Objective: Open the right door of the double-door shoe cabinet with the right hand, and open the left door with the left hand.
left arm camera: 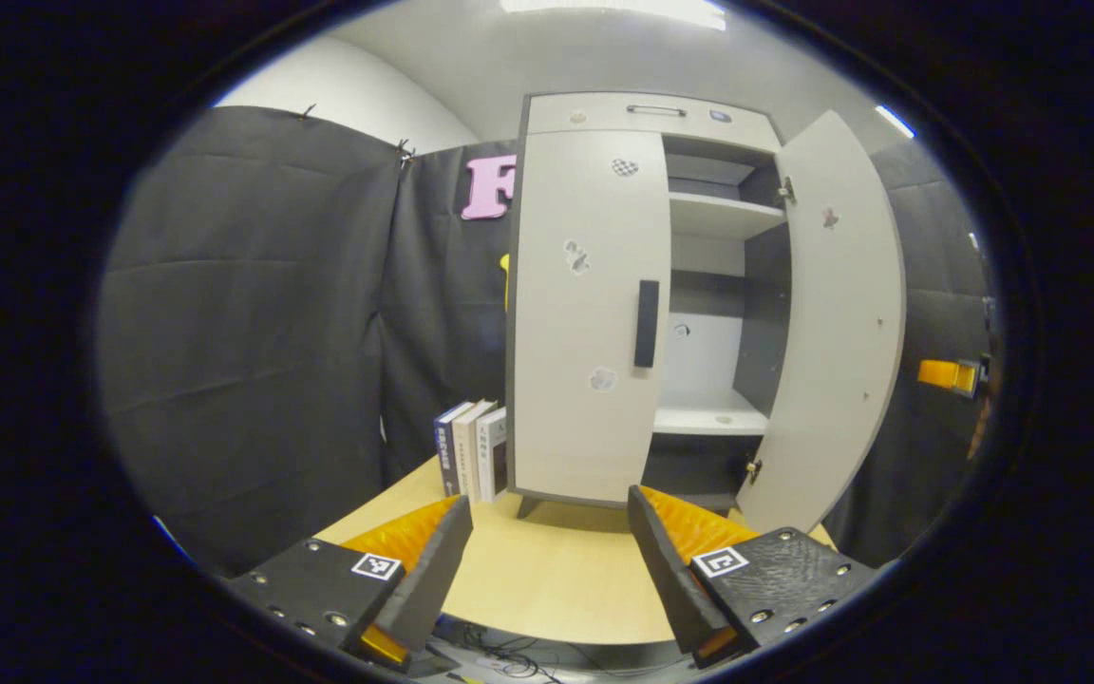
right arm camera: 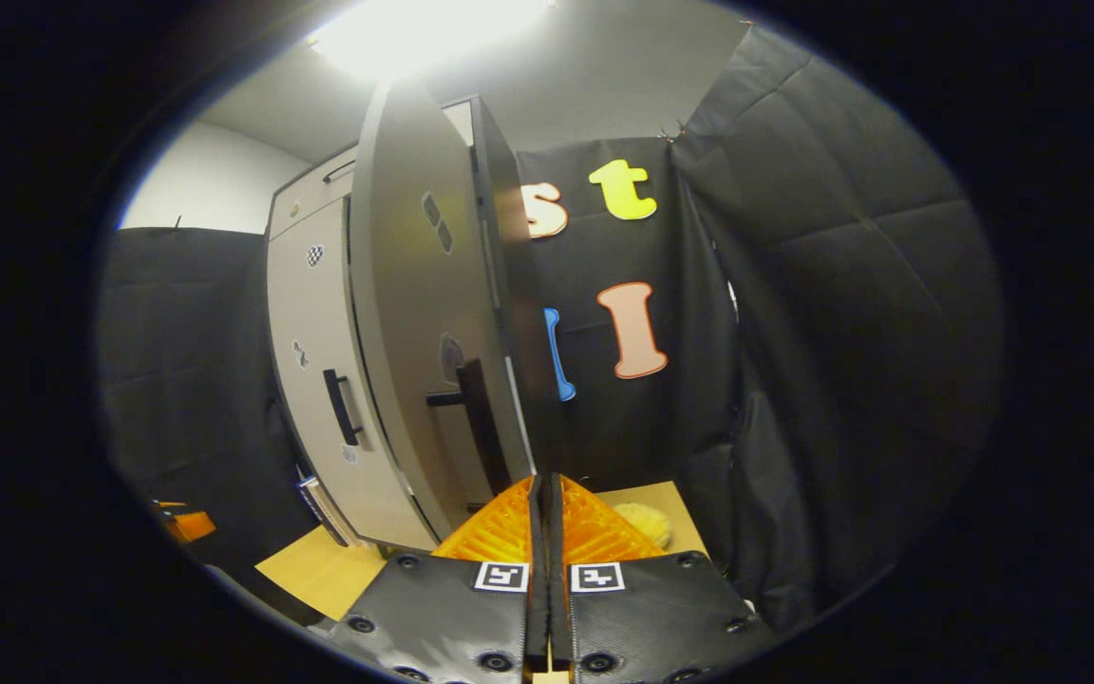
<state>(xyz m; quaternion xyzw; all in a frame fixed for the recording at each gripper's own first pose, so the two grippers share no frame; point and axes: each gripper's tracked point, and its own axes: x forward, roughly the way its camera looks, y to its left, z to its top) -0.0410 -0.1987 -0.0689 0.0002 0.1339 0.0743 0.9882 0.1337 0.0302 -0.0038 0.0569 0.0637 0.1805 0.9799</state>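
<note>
Left tongs (left arm camera: pixel 547 556) wide open, low over counter (left arm camera: pixel 547 589). Straight ahead and higher up: shut left door (left arm camera: pixel 585 313), its tall handle (left arm camera: pixel 646 323) standing upright. Right tongs (right arm camera: pixel 544 494) closed on nothing beside open right door (right arm camera: pixel 414 342).

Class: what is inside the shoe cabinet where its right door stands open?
Behind the open right door, bare shelves show nothing stored. The closed left door hides the other half.

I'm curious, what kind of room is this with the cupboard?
Probably a small test booth, not a real home: black cloth walls hang all around, and the shoe cabinet stands on a light wooden table beside a few books.
</note>
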